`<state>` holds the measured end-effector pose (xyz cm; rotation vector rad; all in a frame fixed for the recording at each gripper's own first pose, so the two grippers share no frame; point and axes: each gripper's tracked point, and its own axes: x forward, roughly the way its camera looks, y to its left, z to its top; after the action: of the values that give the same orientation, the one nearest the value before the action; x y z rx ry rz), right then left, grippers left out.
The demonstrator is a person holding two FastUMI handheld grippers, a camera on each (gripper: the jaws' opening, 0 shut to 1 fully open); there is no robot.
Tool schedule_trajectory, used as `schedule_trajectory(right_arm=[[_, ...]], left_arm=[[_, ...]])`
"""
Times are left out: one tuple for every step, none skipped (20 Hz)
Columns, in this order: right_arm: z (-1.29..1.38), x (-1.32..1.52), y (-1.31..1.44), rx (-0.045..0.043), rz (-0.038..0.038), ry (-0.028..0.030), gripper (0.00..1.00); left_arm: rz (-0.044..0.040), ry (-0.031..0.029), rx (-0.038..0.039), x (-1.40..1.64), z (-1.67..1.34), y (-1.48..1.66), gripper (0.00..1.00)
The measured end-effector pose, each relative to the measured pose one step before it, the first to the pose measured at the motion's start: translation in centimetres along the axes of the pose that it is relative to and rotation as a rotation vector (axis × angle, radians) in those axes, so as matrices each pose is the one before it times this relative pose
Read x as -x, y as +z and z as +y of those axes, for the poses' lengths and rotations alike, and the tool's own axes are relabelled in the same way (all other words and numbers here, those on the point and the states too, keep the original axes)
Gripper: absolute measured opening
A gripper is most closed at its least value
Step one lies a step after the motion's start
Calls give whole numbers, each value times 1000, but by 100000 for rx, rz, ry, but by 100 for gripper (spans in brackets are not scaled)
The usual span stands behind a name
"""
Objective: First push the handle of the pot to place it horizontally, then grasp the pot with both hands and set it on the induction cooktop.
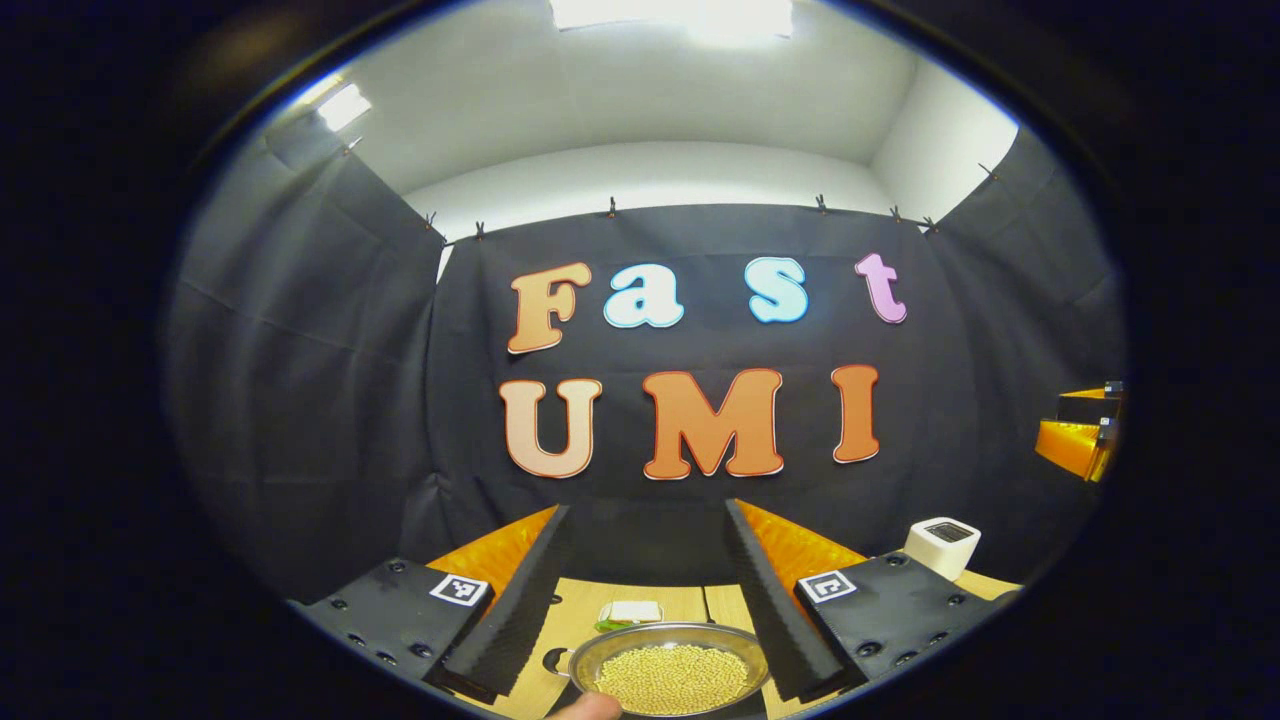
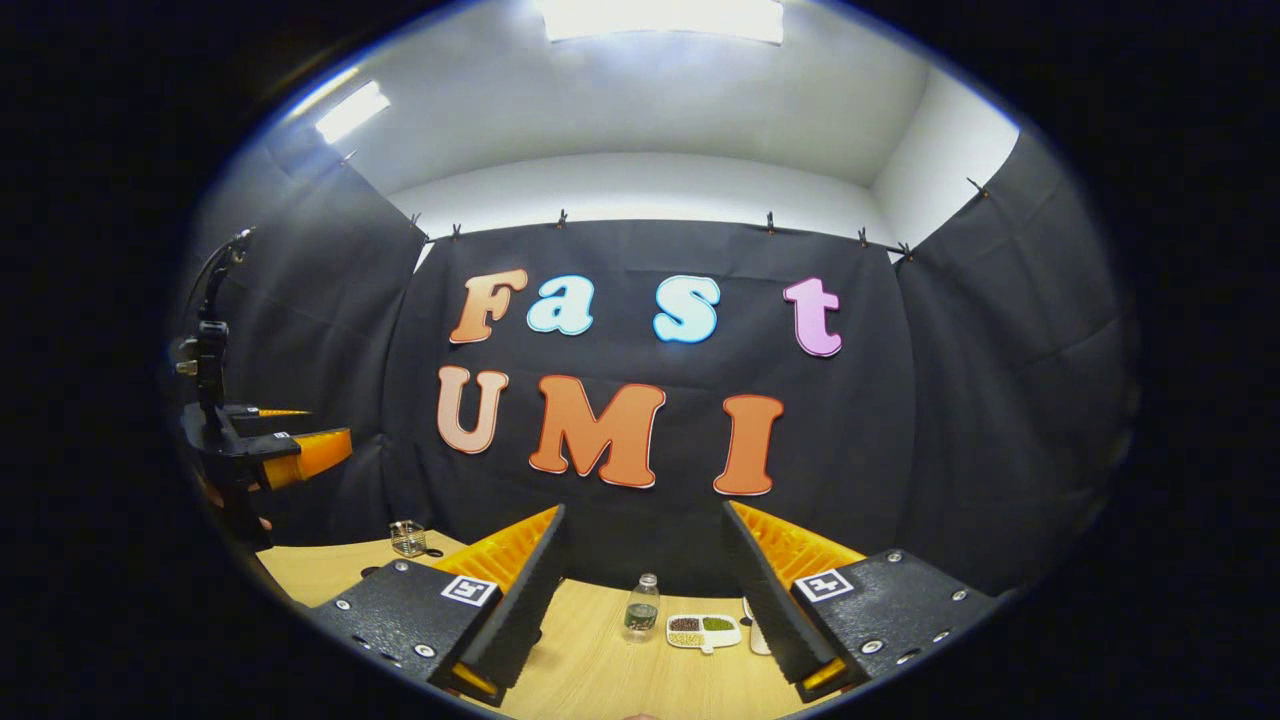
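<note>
We log: left gripper (image 1: 648,590) – jaws wide, empty – above the pot (image 1: 668,668) of pale grains at the bench's (image 1: 580,620) near edge. Right gripper (image 2: 645,590) – wide apart, empty – over bare bench.

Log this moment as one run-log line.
phase: before contact | left gripper: open, above the pot | pot: holds yellowish grains, on the table | right gripper: open, above small bottle
</note>
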<state>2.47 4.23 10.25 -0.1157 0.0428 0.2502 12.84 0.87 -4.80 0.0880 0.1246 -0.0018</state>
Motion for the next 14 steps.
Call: schedule_trajectory(right_arm=[[-407,275,454,418,-719,-436,93],[-314,196,343,276,-690,-377,93],[-281,230,529,346,-1020,-57,97],[-389,158,413,490,-752,-886,97],[-439,103,304,899,-365,-905,94],[-277,35,404,177,-368,-1112,97],[-407,76,451,-423,-631,-1243,95],[-609,75,433,-508,-824,-903,95],[-512,192,374,-407,-676,-745,95],[-457,120,140,-196,-290,-342,95],[-251,99,202,-288,-367,21,95],[-34,58,155,-322,-238,356,95],[84,169,158,-64,-143,497,95],[25,99,19,133,-131,326,95]], left_arm=[[-1688,1089,-262,183,379,745,99],[-1852,918,225,296,78,934,99],[-1001,-118,-100,151,76,734,99],[-832,35,-302,364,-8,565,99],[-833,174,-50,15,99,556,99],[-514,-137,221,-69,-101,558,99],[106,-177,866,-25,7,465,99],[186,-997,1148,234,-361,300,99],[489,-1366,955,58,-346,272,99],[411,-832,385,238,-198,299,99],[-376,-291,174,85,28,362,97],[-381,-72,-193,132,-99,418,99],[-743,220,187,175,51,309,99],[-853,-185,209,174,-286,297,99]])
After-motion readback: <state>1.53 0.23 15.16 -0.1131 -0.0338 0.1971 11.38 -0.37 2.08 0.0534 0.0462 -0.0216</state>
